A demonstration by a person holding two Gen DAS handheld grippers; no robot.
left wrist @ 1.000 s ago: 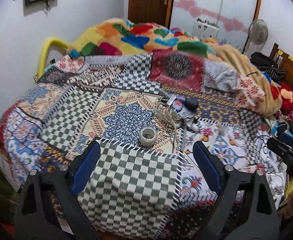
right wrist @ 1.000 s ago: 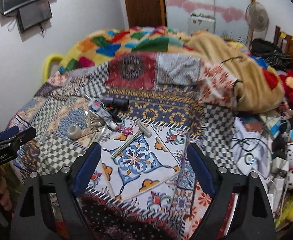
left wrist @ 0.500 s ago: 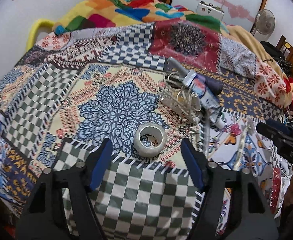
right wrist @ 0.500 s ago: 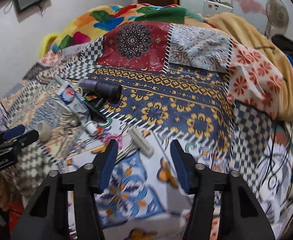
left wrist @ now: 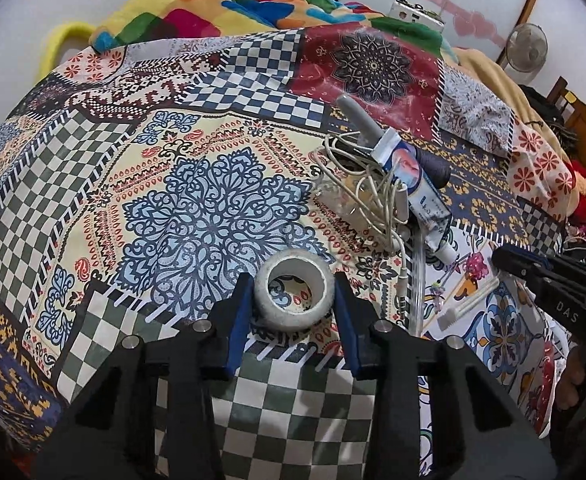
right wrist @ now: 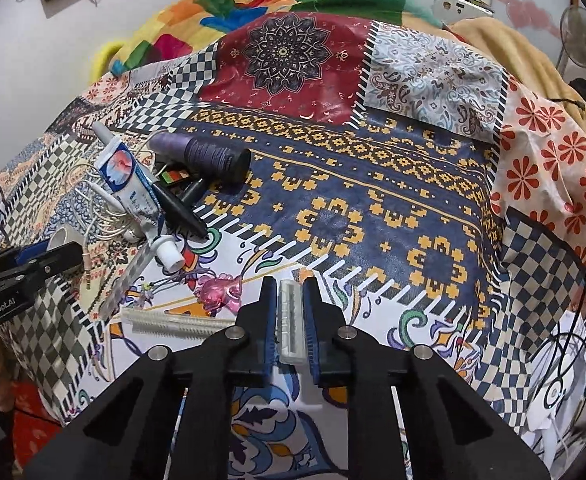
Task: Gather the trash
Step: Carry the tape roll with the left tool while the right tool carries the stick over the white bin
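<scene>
Left gripper (left wrist: 293, 304): jaws narrowed around tape roll (left wrist: 294, 295); blue pads at or just off its outer wall on both sides; firm contact not confirmable.
Right gripper (right wrist: 291, 320): jaws nearly closed on white razor head (right wrist: 291, 322); pads against both long sides.
Tape roll position: flat on patchwork bedspread (left wrist: 93, 184), hole facing up, directly between left fingers, at edge of green checked patch.
Razor head position: on bedspread, directly between right fingers, near white fringe of navy patch.
Razor head long axis: along finger direction, pointing away from camera; pinch across the narrow width.
Razor handle (right wrist: 177, 323): ribbed white bar to the left of right gripper, lying crosswise; join to head not visible.
Remaining clutter: toothpaste tube (right wrist: 133, 184), tangled white cable (left wrist: 367, 196), dark cylinder (right wrist: 205, 156), black pen (right wrist: 179, 210); all forward and between the two grippers.
Nearer arm: left for cable side, right for cylinder and pen side (judgement).
Coming move (judgement): straight lift on both; no reorientation needed.
Risk (judgement): handle swinging on lift; roll slipping if squeeze incomplete.
</scene>
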